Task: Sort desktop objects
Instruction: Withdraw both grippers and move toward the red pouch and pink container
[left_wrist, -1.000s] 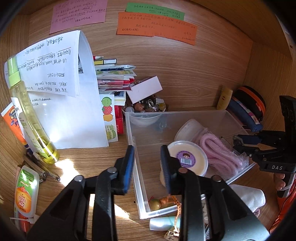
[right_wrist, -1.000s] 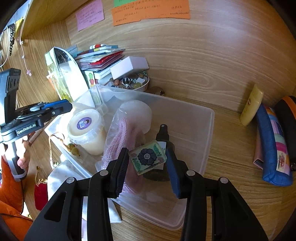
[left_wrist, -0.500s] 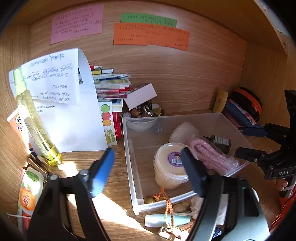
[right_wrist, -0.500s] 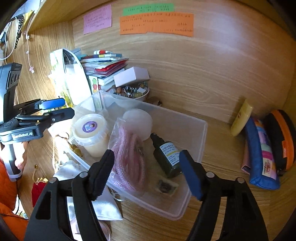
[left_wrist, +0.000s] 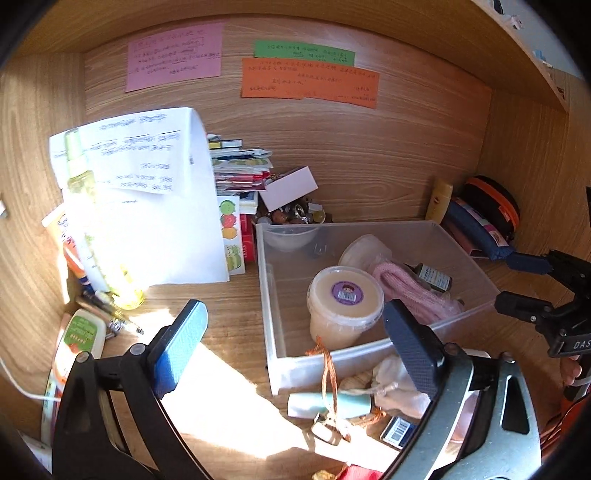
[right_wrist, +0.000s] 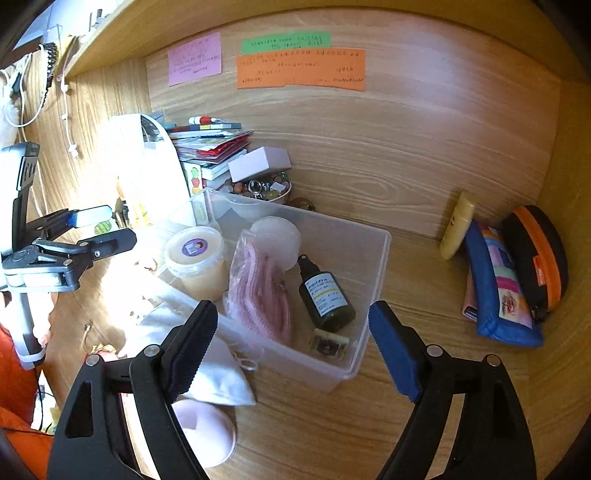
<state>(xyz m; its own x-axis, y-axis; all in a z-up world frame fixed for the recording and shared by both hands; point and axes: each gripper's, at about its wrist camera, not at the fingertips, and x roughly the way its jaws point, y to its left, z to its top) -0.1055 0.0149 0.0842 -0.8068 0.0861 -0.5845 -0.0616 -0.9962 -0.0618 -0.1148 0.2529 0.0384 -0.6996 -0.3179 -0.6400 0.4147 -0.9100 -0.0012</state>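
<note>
A clear plastic bin (right_wrist: 373, 269) (left_wrist: 266, 280) stands on the wooden desk. It holds a cream tub with a purple label (right_wrist: 194, 256) (left_wrist: 345, 299), a pink bagged cord (right_wrist: 262, 288), a dark dropper bottle (right_wrist: 325, 295) and a small floral tile (right_wrist: 328, 343). My right gripper (right_wrist: 291, 347) is open and empty, above the bin's near side. My left gripper (left_wrist: 295, 343) is open and empty, over the bin's front left corner. Loose items lie in front of the bin: a teal tube (left_wrist: 332, 404), an orange cord (left_wrist: 327, 369) and a white cloth pouch (left_wrist: 399, 387) (right_wrist: 199, 354).
Books (right_wrist: 210, 147), a bead bowl (right_wrist: 262, 188) and a white sheet (left_wrist: 155, 206) stand behind the bin. A yellow spray bottle (left_wrist: 88, 221) and tubes (left_wrist: 79, 336) sit at left. A yellow tube (right_wrist: 458, 225), blue pouch (right_wrist: 498, 288) and orange-black case (right_wrist: 539, 254) lie at right.
My right gripper opened and let the floral tile fall into the bin. My left gripper opened too. Both have drawn back from the bin.
</note>
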